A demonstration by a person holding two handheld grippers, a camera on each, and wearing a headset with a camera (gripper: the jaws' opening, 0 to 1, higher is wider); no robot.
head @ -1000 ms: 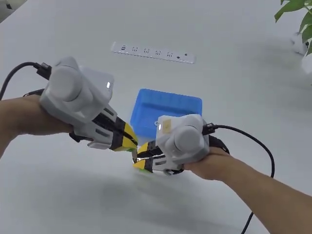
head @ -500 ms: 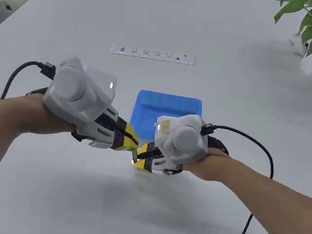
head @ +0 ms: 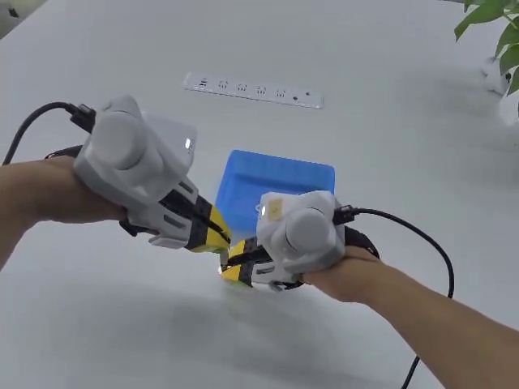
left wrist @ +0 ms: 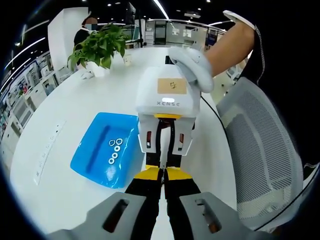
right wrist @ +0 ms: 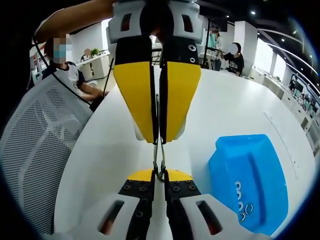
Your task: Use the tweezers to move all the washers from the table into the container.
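1. Grippers: we count two, meeting tip to tip above the white table (head: 389,146), near its near edge.
2. Left gripper (left wrist: 162,175): both yellow-tipped jaws are pressed together on the tweezers (left wrist: 162,161), a single thin metal pair that runs straight ahead between them.
3. Right gripper (right wrist: 154,176): its two jaws are likewise clenched on the tweezers, gripping the looped end. In the right gripper view the left gripper's yellow jaws come down from the top onto the same pair.
4. Container (head: 280,180): one blue tray, resting on the table just beyond the grippers, on the far-right side of their tips.
5. Washers (left wrist: 117,148): we count five small rings, all lying inside the container in a loose row.
6. Other items: one white power strip (head: 253,88) lies farther back on the table, and one green plant (head: 491,32) stands at the far right.
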